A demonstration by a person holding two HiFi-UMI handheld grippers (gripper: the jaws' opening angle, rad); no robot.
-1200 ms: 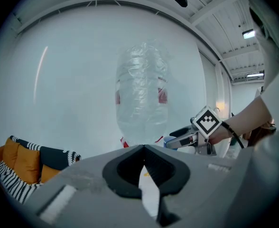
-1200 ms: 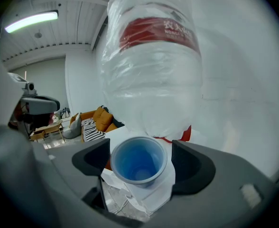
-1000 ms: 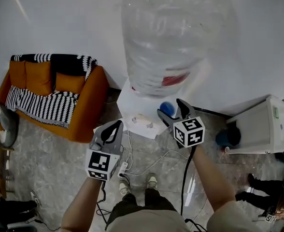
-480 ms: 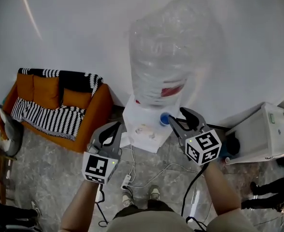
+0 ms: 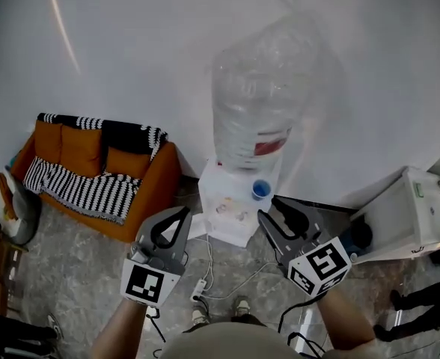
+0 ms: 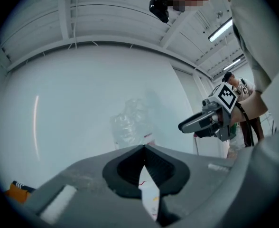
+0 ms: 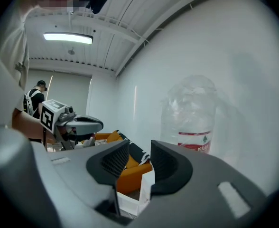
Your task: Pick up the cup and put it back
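Observation:
A small blue cup point(image 5: 261, 190) stands on the top of the white water dispenser point(image 5: 227, 208), below its big clear bottle point(image 5: 259, 96). My right gripper point(image 5: 269, 210) hangs just in front of the cup and apart from it. Its jaws are closing, with a narrow gap and nothing between them point(image 7: 139, 156). My left gripper point(image 5: 184, 212) is held to the left of the dispenser, shut and empty point(image 6: 143, 147). The cup does not show in either gripper view.
An orange sofa point(image 5: 141, 182) with a black-and-white striped throw stands left of the dispenser. A white cabinet point(image 5: 411, 215) is at the right. Cables and a power strip point(image 5: 199, 284) lie on the grey floor. A white wall rises behind.
My right gripper has drawn back from the blue cup toward me and its jaws have narrowed. The cup stays on the dispenser. The left gripper has barely moved.

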